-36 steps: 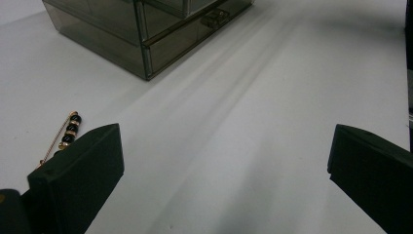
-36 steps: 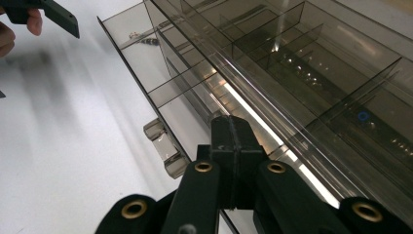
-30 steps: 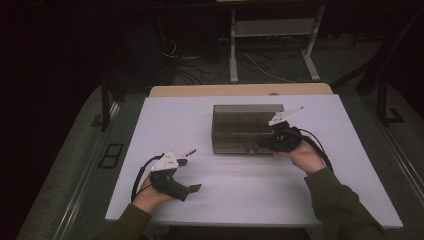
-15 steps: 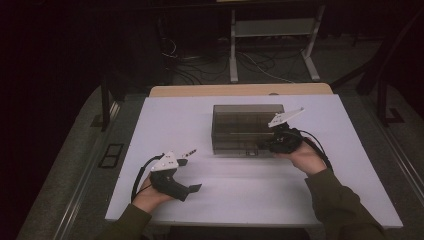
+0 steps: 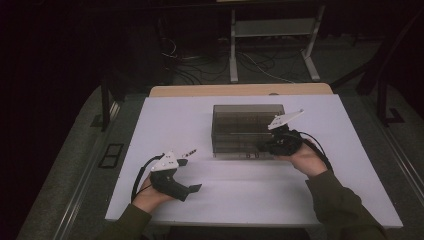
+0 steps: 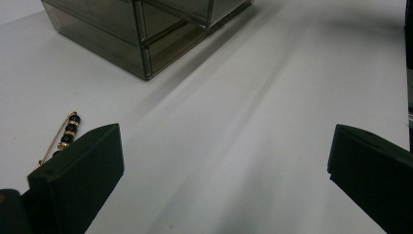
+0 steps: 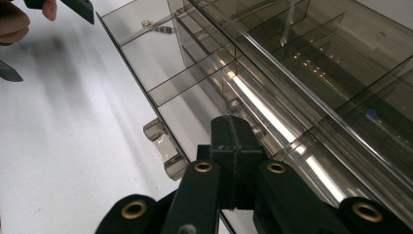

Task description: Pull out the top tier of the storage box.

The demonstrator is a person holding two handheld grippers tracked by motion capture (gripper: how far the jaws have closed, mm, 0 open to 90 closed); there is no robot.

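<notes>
My right gripper, jaws fully together, rests at the smoked acrylic drawer box mid-table. The box looks rigid, slick and brittle; its clear drawer handle suits gripping. My left gripper stands wide, empty, beside the beaded pin.

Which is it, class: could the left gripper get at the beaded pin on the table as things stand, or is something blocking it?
Probably yes. The left gripper stands open, and the beaded pin lies on bare table just beyond its jaw, apart from the drawer box; nothing sits between them.
</notes>
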